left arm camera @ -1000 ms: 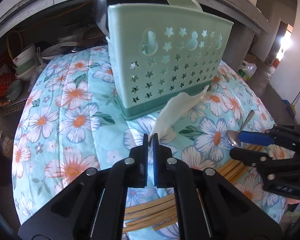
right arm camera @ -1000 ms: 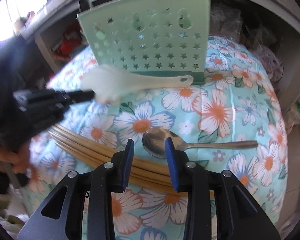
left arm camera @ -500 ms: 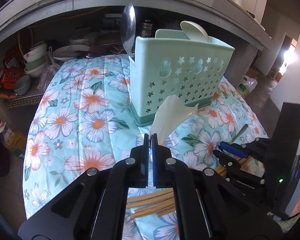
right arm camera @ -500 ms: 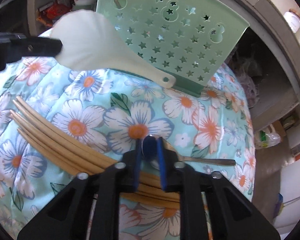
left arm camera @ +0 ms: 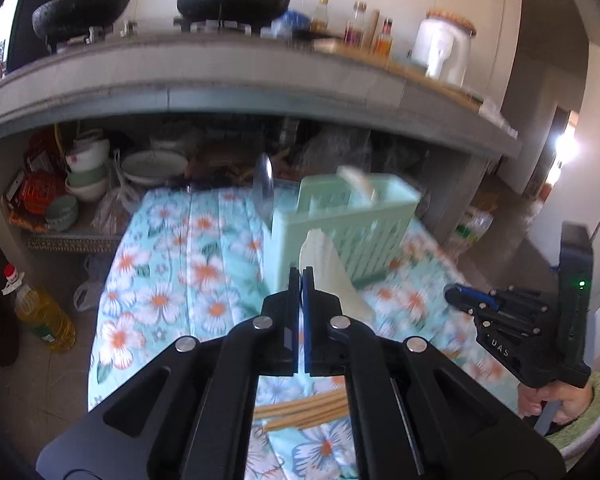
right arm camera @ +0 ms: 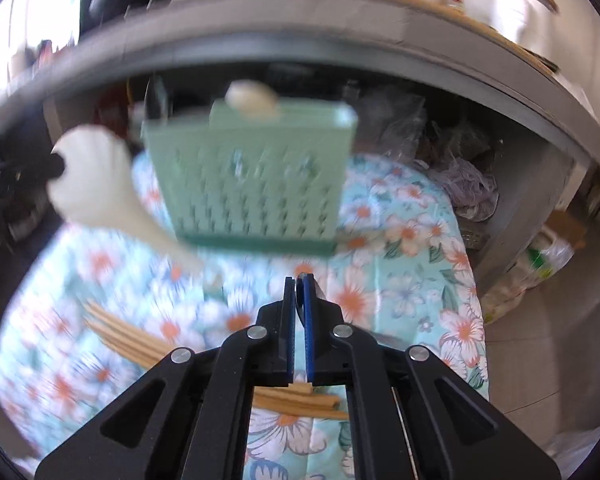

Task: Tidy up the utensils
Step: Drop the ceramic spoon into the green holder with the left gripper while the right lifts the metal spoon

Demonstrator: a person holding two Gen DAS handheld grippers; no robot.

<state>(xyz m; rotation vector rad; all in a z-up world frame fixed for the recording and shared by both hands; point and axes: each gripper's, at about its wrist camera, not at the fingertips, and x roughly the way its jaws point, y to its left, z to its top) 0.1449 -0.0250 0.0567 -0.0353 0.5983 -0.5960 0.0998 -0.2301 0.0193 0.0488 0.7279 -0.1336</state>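
My left gripper (left arm camera: 301, 276) is shut on a white plastic rice paddle (left arm camera: 332, 268), held in the air in front of the mint-green utensil caddy (left arm camera: 340, 228). The paddle also shows in the right wrist view (right arm camera: 96, 188), at the left of the caddy (right arm camera: 256, 184). My right gripper (right arm camera: 299, 286) is shut on the bowl of a metal spoon (right arm camera: 300, 284), lifted above the floral cloth (right arm camera: 400, 280). It also shows in the left wrist view (left arm camera: 456, 296) at the right. The caddy holds a white paddle (right arm camera: 252, 98) and a metal ladle (left arm camera: 264, 188). Wooden chopsticks (right arm camera: 132, 340) lie on the cloth.
A concrete counter (left arm camera: 220, 80) overhangs the table, with pots and bottles on top. Bowls and plates (left arm camera: 88, 176) sit on the shelf below at the left. An oil bottle (left arm camera: 40, 312) stands on the floor left. Plastic bags (right arm camera: 460, 160) fill the shelf on the right.
Both grippers have risen and pulled back from the table. My right gripper closed on the spoon's bowl and lifted it off the cloth. The left still holds the paddle.
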